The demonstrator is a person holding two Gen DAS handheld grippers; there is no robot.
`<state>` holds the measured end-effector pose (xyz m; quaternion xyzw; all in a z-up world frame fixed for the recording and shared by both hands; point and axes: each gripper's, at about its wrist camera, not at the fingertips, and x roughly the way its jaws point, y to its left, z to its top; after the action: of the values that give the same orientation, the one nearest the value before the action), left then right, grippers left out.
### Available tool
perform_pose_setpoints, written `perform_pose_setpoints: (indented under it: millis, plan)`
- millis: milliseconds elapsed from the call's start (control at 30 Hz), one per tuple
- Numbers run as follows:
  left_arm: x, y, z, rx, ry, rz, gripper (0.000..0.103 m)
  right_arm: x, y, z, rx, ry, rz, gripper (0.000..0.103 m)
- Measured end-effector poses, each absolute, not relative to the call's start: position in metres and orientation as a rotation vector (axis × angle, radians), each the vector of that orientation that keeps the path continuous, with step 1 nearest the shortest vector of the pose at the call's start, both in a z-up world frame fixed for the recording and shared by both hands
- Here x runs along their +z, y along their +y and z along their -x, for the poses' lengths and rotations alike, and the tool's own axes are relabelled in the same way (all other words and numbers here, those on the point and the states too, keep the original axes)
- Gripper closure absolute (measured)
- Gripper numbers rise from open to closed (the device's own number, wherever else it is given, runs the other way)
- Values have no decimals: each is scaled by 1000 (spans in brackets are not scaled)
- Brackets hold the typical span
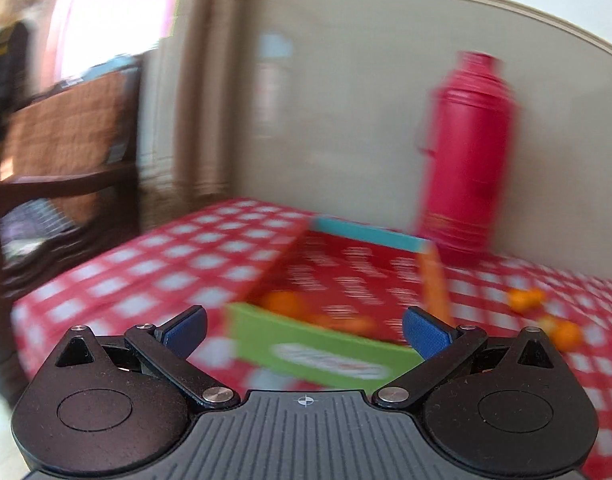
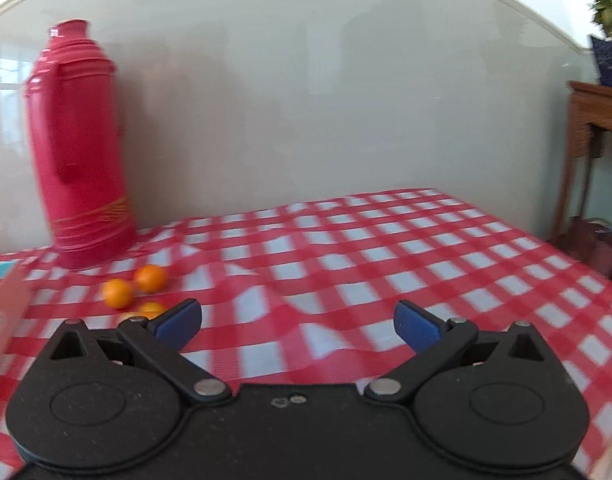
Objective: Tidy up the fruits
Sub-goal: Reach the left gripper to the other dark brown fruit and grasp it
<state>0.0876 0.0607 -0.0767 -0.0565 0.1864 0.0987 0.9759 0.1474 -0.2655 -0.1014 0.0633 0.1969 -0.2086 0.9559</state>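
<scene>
We are judging the step in hand to be mid-sort: some oranges [image 1: 284, 304] are already lying in the box [image 1: 318, 344], and the rest [image 2: 118, 293] are still sitting loose on the desk [image 2: 386, 248].

Both grippers are empty. The left gripper [image 1: 304, 330] is showing its fingers [image 1: 186, 330] spread wide, with the box's green wall just beyond them. The right gripper [image 2: 298, 320] is likewise standing wide, nothing between its fingers [image 2: 178, 320].

Landmark: the flask [image 2: 80, 152]. The loose oranges are lying just in front of its base, clustered together, one partly hidden behind the right gripper's left finger. The box is lying on the far side of them from the right gripper.

Next move, as we are judging it: bringing the right gripper left toward the cluster, straddling one orange, closing gently.

The oranges are looking small, round, smooth and bright; we are expecting them to roll if nudged.
</scene>
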Motion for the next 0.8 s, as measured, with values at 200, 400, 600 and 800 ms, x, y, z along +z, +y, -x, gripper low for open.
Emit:
perform_pose_setpoints:
  millis: [200, 400, 600, 800]
  plan:
    - [-67, -21, -117, -45, 417, -14, 0, -103, -292, -133, -561, 380, -122, 6]
    - [-74, -76, -150, -159, 465, -92, 0, -100, -314, -117, -652, 338, -156, 6]
    - [-92, -102, -184, -198, 517, -111, 3, -104, -330, -110, -659, 342, -174, 6]
    - [-113, -113, -216, -217, 612, -93, 22, -106, -340, -103, -632, 331, -222, 6]
